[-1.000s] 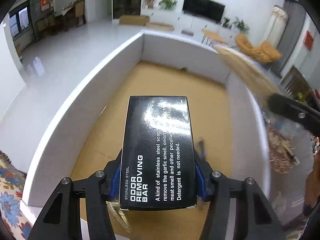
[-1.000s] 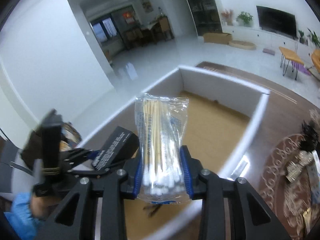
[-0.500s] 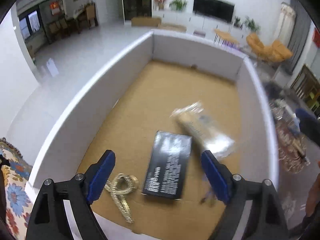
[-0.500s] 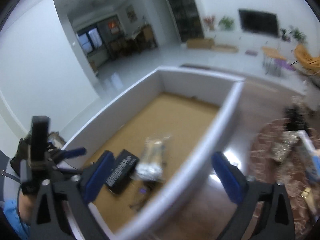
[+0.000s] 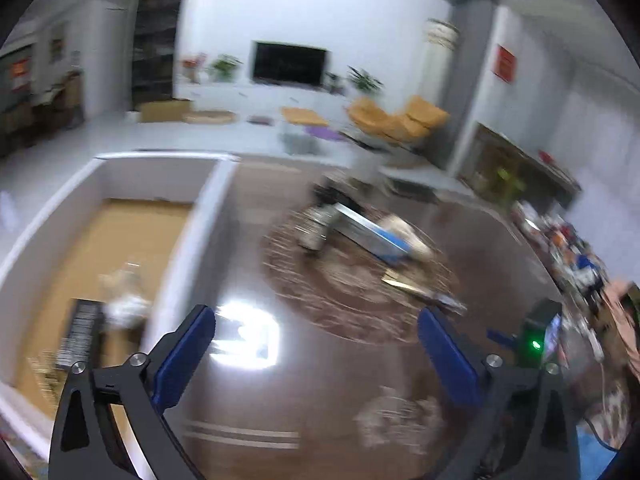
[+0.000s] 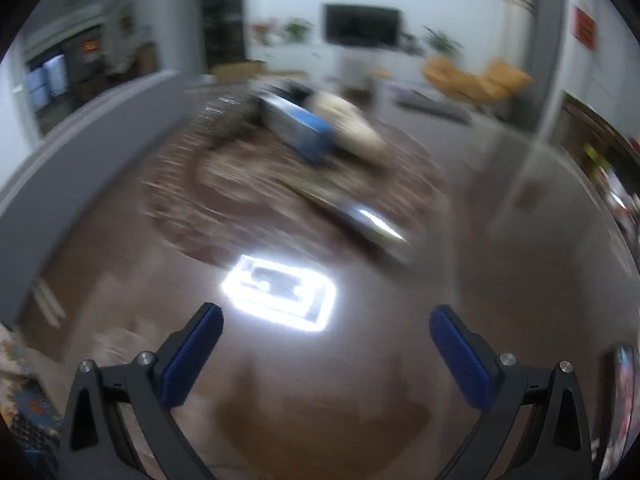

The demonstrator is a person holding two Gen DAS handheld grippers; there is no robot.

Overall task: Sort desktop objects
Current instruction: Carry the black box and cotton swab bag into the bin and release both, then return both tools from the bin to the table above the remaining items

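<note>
My left gripper (image 5: 316,320) hangs over the dark glossy table (image 5: 320,400), its jaws opening with nothing between them. To its left stands the white-walled box (image 5: 188,248) with a cardboard floor. In it lie the black soap-bar box (image 5: 82,332), the bag of cotton swabs (image 5: 124,292) and a gold cord (image 5: 44,364). My right gripper (image 6: 326,320) is open and empty above the same table (image 6: 320,420). Ahead of it a round patterned mat (image 6: 248,188) bears a blurred blue and silver box (image 6: 300,124) and a beige item (image 6: 352,124).
The box wall (image 6: 80,120) runs along the left of the right wrist view. The mat (image 5: 352,280) also holds a blue and silver box (image 5: 372,236) and small flat items. A black device with a green light (image 5: 538,336) and table-edge clutter (image 5: 576,256) sit at right.
Both grippers let go: the black box and the swab bag dropped into the white box. Both grippers then opened wide and swung right, out over the dark table toward the mat.
</note>
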